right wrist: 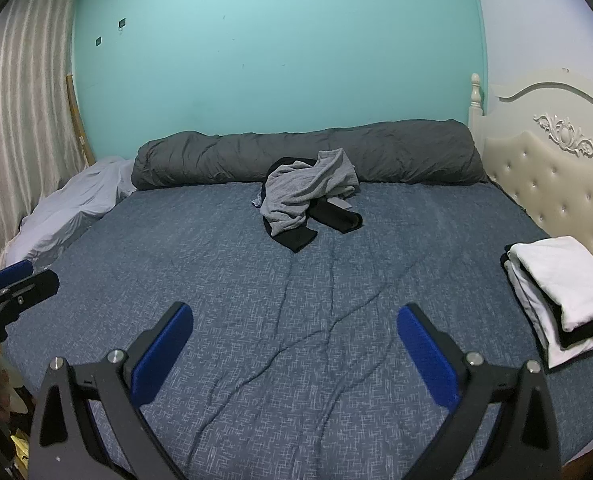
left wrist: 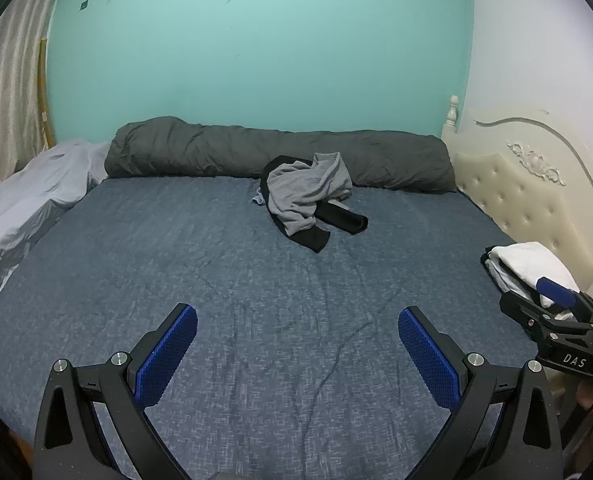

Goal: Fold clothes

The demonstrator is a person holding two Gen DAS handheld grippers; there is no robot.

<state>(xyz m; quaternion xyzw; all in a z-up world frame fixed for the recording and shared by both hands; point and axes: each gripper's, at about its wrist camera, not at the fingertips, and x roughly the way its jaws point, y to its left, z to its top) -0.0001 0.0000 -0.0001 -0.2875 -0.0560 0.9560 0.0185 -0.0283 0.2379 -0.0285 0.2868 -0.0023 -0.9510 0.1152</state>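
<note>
- Fingers first: left gripper [left wrist: 297,350] has its blue pads spread wide, nothing btwn them, just bedspread underneath. Right gripper [right wrist: 295,346] same story, jaws fully apart & empty.
- Both hover over the near part of the blue bedspread [left wrist: 224,264], angled down twd it, not touching any cloth.
- Task's thing: crumpled pile of clothes [right wrist: 306,196] sits far across the bed, right up against the rolled grey duvet [right wrist: 224,156]. Well apart from both grippers.
- Pile = a grey garment [left wrist: 304,188] on top, a black garment [left wrist: 336,220] poking out beneath & in front.
- Handling, by the look: soft, light, floppy knit; no stiffness, will sag & drape once lifted. Not fragile. Prob. not slippery vs. textured pads.
- Where to grab: judged best at an outer edge or corner of the grey top, one gripper each side, so it shakes open. Seams/collar not discernible in the bunch.
- Orientation: bunched, so no clear heading. Heap's long axis runs roughly diagonal, upper right by the duvet down to the black tail at lower left-centre.
- Already folded stack [right wrist: 560,292], white over black, lies at the right edge by the cream headboard [right wrist: 552,184].
</note>
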